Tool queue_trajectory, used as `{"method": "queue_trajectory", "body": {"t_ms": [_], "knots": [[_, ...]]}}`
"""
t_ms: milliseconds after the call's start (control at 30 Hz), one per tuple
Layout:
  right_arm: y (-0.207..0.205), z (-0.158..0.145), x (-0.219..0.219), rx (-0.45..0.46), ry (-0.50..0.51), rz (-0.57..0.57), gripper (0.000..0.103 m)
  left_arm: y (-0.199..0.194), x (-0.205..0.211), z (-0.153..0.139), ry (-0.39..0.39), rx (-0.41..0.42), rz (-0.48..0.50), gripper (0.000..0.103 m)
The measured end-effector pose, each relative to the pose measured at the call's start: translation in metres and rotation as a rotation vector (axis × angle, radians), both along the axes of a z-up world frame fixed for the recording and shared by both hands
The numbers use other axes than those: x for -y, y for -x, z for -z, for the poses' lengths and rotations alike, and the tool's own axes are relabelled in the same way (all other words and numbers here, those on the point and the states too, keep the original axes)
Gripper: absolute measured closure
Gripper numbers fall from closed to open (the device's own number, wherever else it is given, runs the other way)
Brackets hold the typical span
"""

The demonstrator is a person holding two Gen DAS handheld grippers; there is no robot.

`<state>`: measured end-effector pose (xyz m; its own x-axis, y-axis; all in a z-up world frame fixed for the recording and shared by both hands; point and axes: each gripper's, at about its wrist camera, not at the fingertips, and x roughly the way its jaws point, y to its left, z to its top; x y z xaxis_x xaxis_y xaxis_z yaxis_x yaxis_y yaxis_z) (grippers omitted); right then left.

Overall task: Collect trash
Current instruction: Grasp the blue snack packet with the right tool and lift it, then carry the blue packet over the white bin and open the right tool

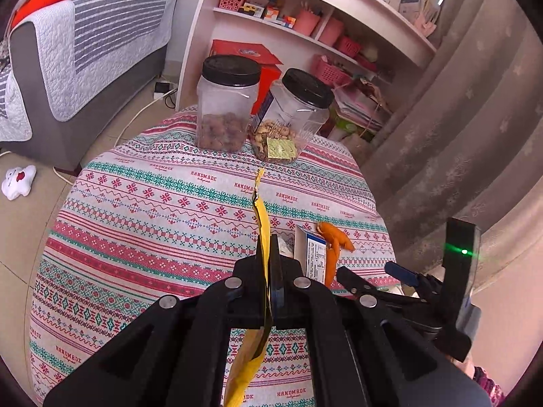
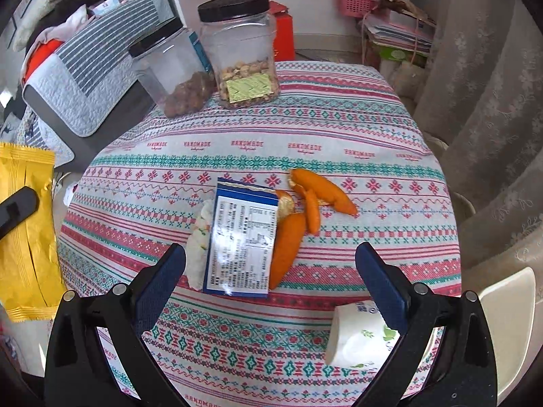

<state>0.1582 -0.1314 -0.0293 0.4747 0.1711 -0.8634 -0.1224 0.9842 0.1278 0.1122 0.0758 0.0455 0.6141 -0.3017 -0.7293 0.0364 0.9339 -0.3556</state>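
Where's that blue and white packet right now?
In the right wrist view the blue and white packet lies flat mid-table, between a crumpled tissue on its left and orange peel on its right, just ahead of the open right gripper.

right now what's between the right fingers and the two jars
In the right wrist view: the blue wrapper, a crumpled tissue and orange peel, then bare tablecloth up to the jars.
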Motion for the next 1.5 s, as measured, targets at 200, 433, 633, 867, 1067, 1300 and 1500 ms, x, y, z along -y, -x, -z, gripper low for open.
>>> {"method": "queue_trajectory", "body": {"t_ms": [200,433,633,867,1067,1300,1500], "knots": [[-0.027,0.02,-0.017,-0.031,-0.051,-0.049,0.007,0.001,-0.007,-0.001,0.016,-0.004,0.013,0.102],[-0.051,0.045,-0.01,-0.106,-0.188,-0.023,0.014,-0.003,-0.009,0.007,0.009,-0.03,0.011,0.102],[-0.048,0.036,-0.011,-0.094,-0.211,-0.025,0.05,-0.005,-0.01,0.008,0.006,-0.027,0.001,0.102],[-0.031,0.003,-0.009,0.001,-0.23,-0.017,0.05,-0.003,-0.013,0.002,0.015,-0.005,-0.01,0.101],[-0.013,-0.042,0.003,0.126,-0.238,0.001,0.05,0.002,-0.014,-0.007,0.011,0.042,-0.031,0.102],[0.013,-0.09,0.039,0.282,-0.212,0.039,0.05,0.004,-0.004,-0.012,-0.008,0.076,-0.042,0.102],[0.039,-0.116,0.078,0.395,-0.121,0.109,0.05,0.006,0.011,-0.015,-0.015,0.098,-0.025,0.101]]}}
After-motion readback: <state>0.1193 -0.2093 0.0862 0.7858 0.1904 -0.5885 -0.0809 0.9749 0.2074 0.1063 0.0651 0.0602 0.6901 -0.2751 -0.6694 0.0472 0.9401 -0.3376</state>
